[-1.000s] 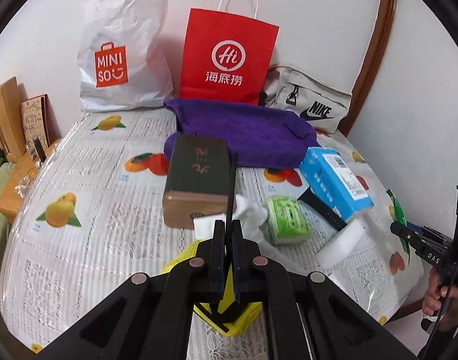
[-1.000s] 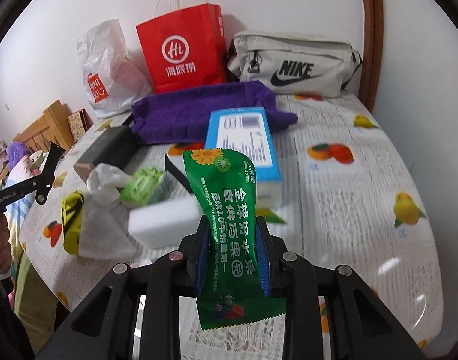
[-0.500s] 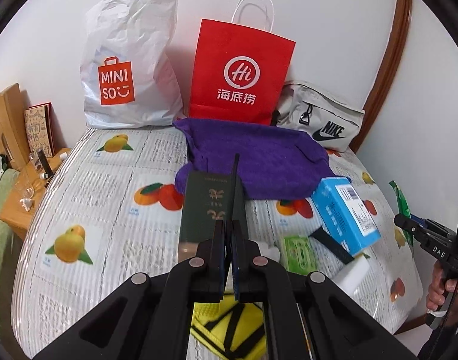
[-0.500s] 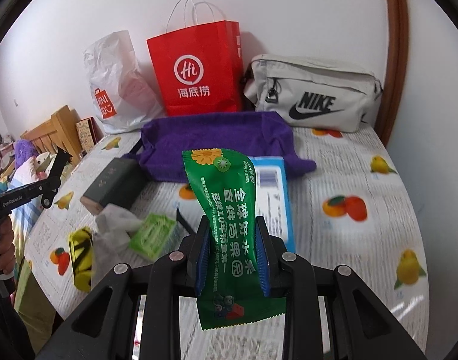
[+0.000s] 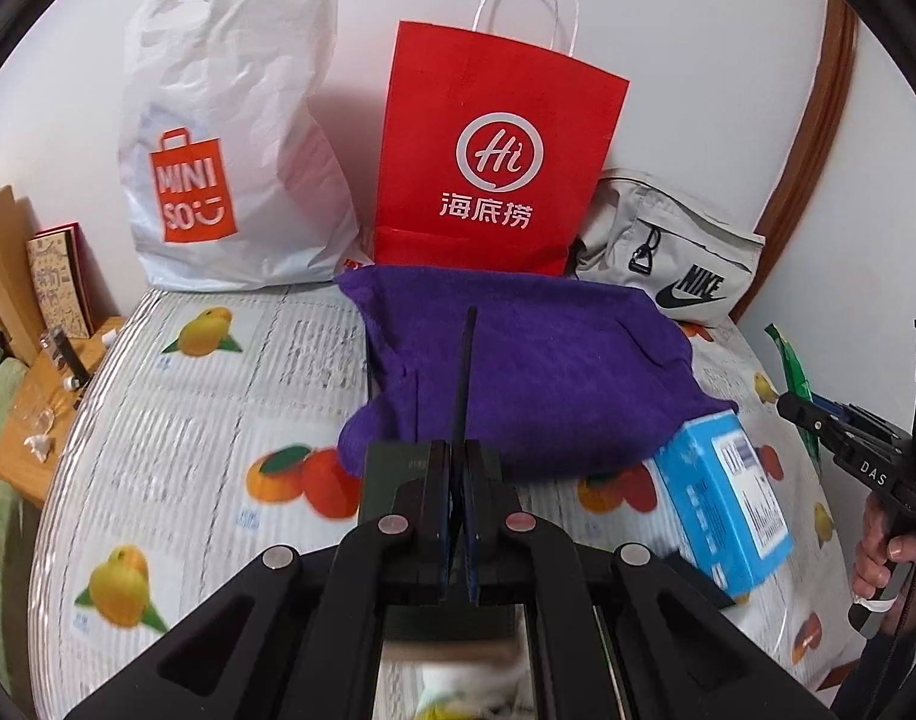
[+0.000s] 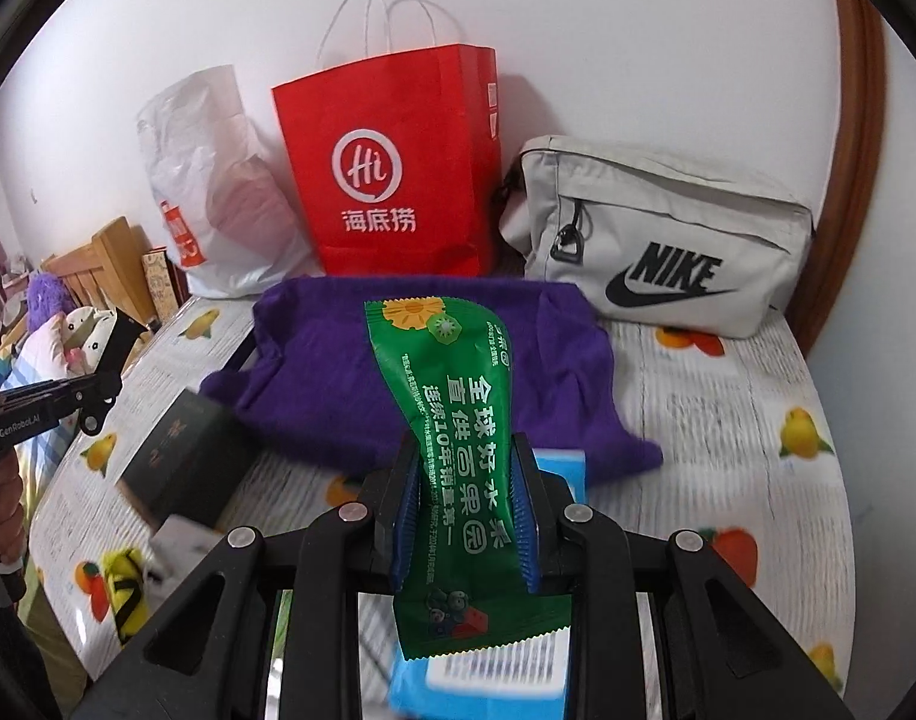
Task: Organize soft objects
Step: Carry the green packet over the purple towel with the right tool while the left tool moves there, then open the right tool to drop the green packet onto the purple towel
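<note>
Table (image 5: pixel 176 450): we are seeing its near edge cut off by both tools.
Towel (image 5: pixel 536 372): purple, lying flat by the red bag (image 5: pixel 494 162); its near hem is hiding behind our tools.
Dark box (image 6: pixel 182 462): blurring, its print too smeared to read.
Blue box (image 6: pixel 476 678): we are seeing it mostly covered.
Packet (image 6: pixel 458 432): green, glossy, standing upright over the table; our right gripper (image 6: pixel 465 516) is clamping it.
Strap (image 5: pixel 463 372): thin, black; our left gripper (image 5: pixel 458 516) is pinching it, jaws together.

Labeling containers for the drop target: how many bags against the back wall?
3. White plastic bag on the left, red paper bag in the middle, grey Nike pouch on the right. All stand behind the purple towel; none hidden as far as visible.
</note>
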Demonstrator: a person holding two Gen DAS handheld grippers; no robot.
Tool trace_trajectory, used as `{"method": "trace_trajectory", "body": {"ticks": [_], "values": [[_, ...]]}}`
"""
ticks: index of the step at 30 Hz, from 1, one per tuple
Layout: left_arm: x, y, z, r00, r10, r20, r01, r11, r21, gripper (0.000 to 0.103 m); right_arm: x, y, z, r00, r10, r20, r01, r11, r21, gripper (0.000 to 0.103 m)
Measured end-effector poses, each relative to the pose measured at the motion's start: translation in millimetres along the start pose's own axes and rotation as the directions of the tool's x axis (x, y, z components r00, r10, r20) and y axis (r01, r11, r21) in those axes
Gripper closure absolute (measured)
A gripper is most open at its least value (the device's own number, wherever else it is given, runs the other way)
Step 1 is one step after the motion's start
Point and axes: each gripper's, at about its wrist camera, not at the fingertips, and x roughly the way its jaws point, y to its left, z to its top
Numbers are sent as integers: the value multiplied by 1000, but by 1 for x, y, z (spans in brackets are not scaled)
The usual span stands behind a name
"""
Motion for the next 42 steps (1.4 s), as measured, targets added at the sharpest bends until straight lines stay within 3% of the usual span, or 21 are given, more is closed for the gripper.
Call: {"method": "trace_trajectory", "body": {"ticks": [12, 24, 42], "values": [[63, -3, 47, 999, 15, -47, -16, 1000, -5, 98, 77, -28, 43, 997, 30, -64, -29, 999, 28, 76], [133, 7, 70, 992, 32, -123, -38, 998, -45, 98, 143, -40, 49, 981, 54, -189, -51, 998, 22, 75], [190, 19, 80, 968, 64, -243, -81, 995, -61, 98, 180, -48, 51, 952, 56, -301, -60, 998, -7, 75]]}}
